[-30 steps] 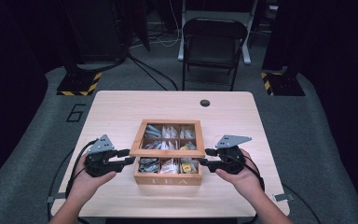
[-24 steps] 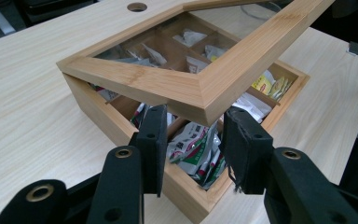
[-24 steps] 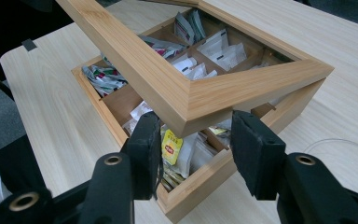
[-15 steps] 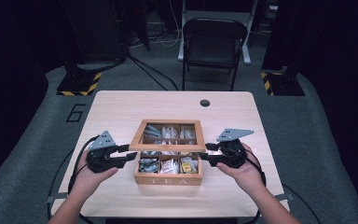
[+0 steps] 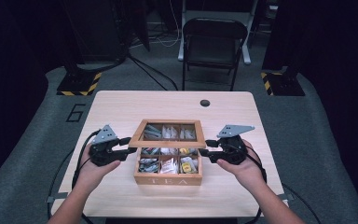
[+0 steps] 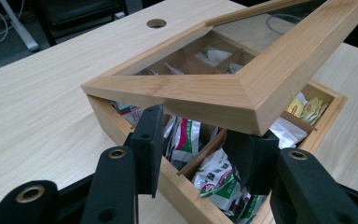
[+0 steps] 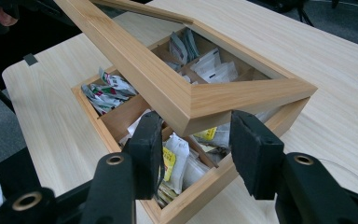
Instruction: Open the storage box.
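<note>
A wooden tea box (image 5: 168, 179) marked TEA stands mid-table, its compartments full of tea bags (image 6: 186, 135). Its glass-paned lid (image 5: 170, 122) is hinged at the back and tilted up at the front. My left gripper (image 5: 129, 145) reaches in from the box's left. Its jaws stand apart under the lid's front corner (image 6: 251, 112), which lies on them. They have just been opening a little. My right gripper (image 5: 205, 147) does the same from the right, with open jaws beneath the other front corner (image 7: 191, 109). Both sets of jaws hang over the front compartments.
A round cable hole (image 5: 205, 102) sits near the table's far edge. A black folding chair (image 5: 212, 46) stands behind the table. Black-and-yellow floor bases (image 5: 77, 84) lie at both far corners. Bare tabletop (image 5: 121, 107) surrounds the box.
Both hands have risen slightly at the box's sides, and the lid's front edge stands a little higher than before.
</note>
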{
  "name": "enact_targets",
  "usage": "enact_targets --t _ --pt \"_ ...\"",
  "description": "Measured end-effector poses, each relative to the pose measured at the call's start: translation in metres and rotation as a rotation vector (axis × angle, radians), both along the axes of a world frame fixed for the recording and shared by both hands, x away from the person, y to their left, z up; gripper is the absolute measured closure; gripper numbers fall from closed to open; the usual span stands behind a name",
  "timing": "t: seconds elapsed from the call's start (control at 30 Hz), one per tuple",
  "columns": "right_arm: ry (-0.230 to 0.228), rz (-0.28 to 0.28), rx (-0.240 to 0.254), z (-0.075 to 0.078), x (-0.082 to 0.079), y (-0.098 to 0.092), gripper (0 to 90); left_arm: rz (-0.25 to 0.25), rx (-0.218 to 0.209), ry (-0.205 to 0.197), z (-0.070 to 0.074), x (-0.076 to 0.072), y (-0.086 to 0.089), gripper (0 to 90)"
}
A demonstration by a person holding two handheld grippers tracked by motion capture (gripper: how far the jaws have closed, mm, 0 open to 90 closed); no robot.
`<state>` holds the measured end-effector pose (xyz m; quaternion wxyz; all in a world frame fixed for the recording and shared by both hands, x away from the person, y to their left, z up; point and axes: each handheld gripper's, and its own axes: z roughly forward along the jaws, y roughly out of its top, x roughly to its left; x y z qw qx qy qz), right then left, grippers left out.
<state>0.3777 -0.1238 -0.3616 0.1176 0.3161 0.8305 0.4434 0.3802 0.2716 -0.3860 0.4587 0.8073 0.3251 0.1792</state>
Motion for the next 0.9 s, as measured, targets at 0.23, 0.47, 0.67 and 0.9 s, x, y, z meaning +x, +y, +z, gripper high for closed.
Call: enact_targets --t 0.23,0.47,0.67,0.9 --pt "-0.007 -0.003 0.013 0.008 0.004 -0.001 55.6 0.0 -0.003 -0.014 0.008 0.005 0.0 57.4" --pt "-0.013 -0.005 0.017 0.015 0.009 0.0 54.9 -0.006 0.014 -0.019 0.017 0.011 -0.001 58.0" --pt "-0.036 -0.001 0.007 0.02 0.013 0.001 51.1 -0.002 0.009 -0.024 0.023 0.015 -0.001 58.9" --pt "-0.049 -0.017 0.008 0.018 0.023 -0.001 49.6 -0.007 -0.003 -0.027 0.031 0.023 0.0 59.4"
